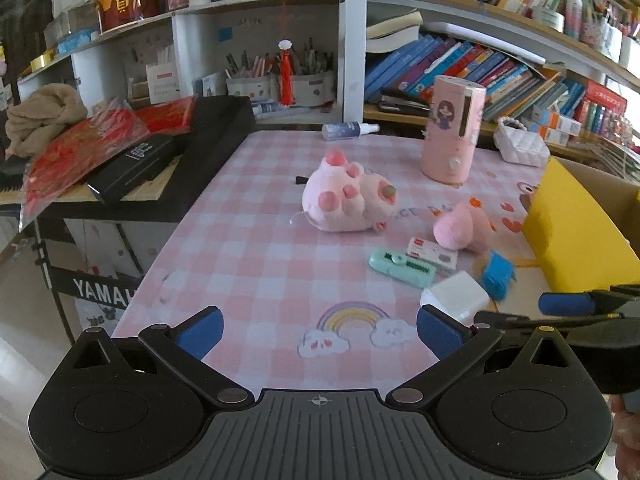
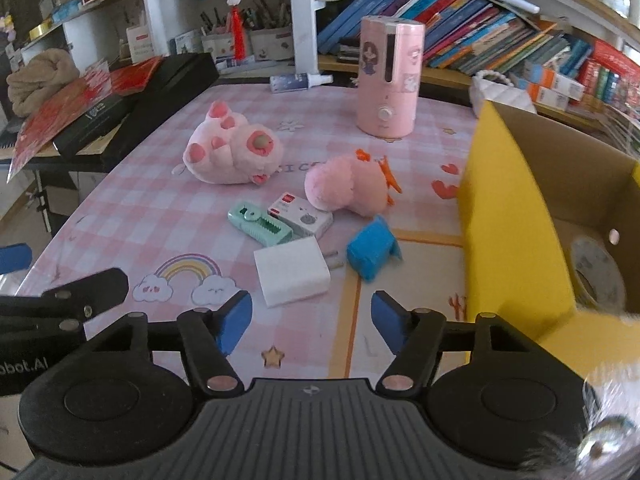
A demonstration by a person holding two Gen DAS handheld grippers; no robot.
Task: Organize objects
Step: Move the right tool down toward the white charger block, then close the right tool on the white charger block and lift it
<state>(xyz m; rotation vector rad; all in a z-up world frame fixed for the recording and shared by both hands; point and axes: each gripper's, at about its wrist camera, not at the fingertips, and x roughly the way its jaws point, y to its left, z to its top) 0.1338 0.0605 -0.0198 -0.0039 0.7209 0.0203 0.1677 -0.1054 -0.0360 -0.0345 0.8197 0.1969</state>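
Left hand-held gripper (image 1: 320, 332): jaws spread wide, nothing between them, over the near edge of the counter (image 1: 248, 248) above the rainbow print (image 1: 352, 316).
Right hand-held gripper (image 2: 312, 320): jaws partly apart, empty, just short of the charger (image 2: 290, 276).
Charger: white block, flat on the counter, prongs toward the blue clip (image 2: 370, 254).
Blue clip: just right of the charger, near the box (image 2: 512, 216).
Green cutter (image 2: 260, 228): lies beside the small white case (image 2: 300, 216), touching it.
Plush paw (image 2: 232, 148): large, pink, mid-counter, pads up.
Pink plush (image 2: 344, 188): smaller, orange trim, between the paw and the box.
Pink canister (image 2: 388, 76): upright at the far side.
Spray bottle (image 2: 298, 80): on its side at the far edge.
Box: yellow outside, open top, right edge of the counter, a tape roll (image 2: 596, 276) inside.
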